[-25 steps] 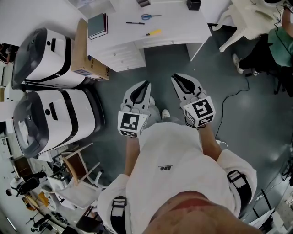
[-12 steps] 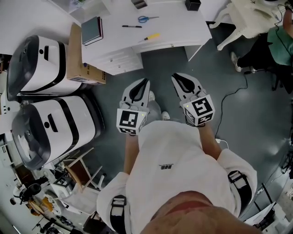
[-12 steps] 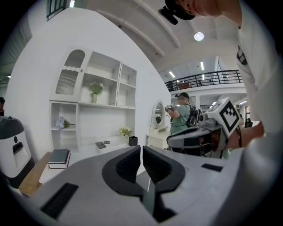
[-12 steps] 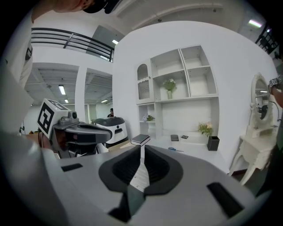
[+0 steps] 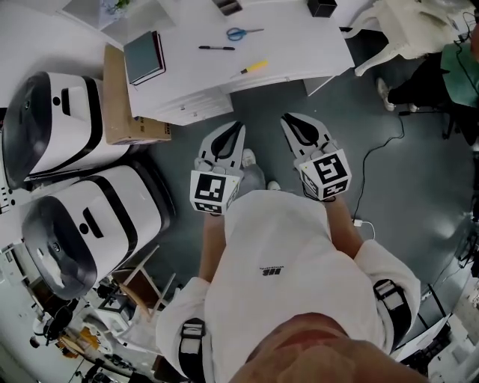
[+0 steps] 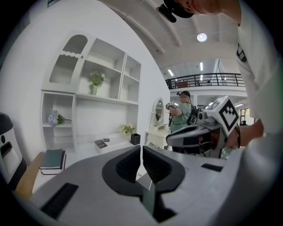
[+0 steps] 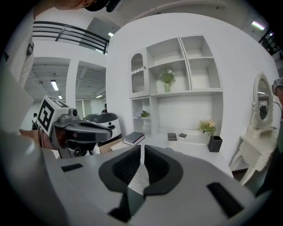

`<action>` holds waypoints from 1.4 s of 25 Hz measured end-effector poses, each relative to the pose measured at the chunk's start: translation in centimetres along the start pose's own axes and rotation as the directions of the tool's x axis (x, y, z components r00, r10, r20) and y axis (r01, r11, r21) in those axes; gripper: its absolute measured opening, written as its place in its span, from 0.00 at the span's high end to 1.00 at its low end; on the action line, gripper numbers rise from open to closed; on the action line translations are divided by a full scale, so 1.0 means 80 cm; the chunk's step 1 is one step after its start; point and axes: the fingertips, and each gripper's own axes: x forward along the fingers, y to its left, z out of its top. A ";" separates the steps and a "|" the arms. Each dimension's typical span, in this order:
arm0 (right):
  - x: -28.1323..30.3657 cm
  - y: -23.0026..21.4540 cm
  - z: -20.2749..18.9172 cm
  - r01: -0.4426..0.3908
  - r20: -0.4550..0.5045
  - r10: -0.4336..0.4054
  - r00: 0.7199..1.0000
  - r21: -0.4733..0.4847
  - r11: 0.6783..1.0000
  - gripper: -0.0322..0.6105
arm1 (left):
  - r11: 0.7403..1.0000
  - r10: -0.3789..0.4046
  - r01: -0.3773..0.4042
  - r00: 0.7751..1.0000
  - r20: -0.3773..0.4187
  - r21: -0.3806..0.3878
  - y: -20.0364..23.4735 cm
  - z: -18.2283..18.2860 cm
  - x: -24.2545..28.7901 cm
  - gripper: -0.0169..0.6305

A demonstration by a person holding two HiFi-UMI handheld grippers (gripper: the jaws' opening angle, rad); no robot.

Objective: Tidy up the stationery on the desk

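Observation:
The white desk (image 5: pixel 299 45) stands ahead of me at the top of the head view. On it lie blue-handled scissors (image 5: pixel 243 33), a black pen (image 5: pixel 216 48), a yellow marker-like item (image 5: pixel 253 67) near the front edge, and a dark green book (image 5: pixel 144 57) at the left end. A black pen holder (image 5: pixel 321 7) stands at the back. My left gripper (image 5: pixel 238 129) and right gripper (image 5: pixel 290 120) hang side by side over the grey floor, short of the desk, both shut and empty. The book (image 6: pixel 52 159) (image 7: pixel 133 138) and pen holder (image 6: pixel 135 139) (image 7: pixel 215 143) appear in both gripper views.
A cardboard box (image 5: pixel 123 105) leans beside the desk's left end. Two large white and black machines (image 5: pixel 52 127) (image 5: pixel 90 217) fill the left. A white chair (image 5: pixel 408 30) and a seated person (image 5: pixel 460 67) are at the right. A cable (image 5: pixel 374 164) runs across the floor.
The desk and box have slid lower and nearer in the head view as I move towards them. Both grippers keep their pose, shut, side by side.

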 end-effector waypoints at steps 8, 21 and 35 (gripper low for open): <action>0.085 -0.013 0.001 0.052 -0.070 -0.050 0.996 0.031 0.998 0.93 | 0.996 -0.084 0.083 0.996 -0.036 -0.029 0.075 -0.016 0.049 0.97; 0.169 -0.057 -0.036 0.145 -0.152 -0.132 0.980 0.082 0.986 0.93 | 0.987 -0.155 0.150 0.984 -0.090 -0.064 0.136 -0.055 0.112 0.97; 0.211 -0.120 -0.114 0.159 -0.214 -0.114 0.970 0.206 0.966 0.93 | 0.976 -0.213 0.215 0.950 -0.230 -0.016 0.137 -0.105 0.236 0.97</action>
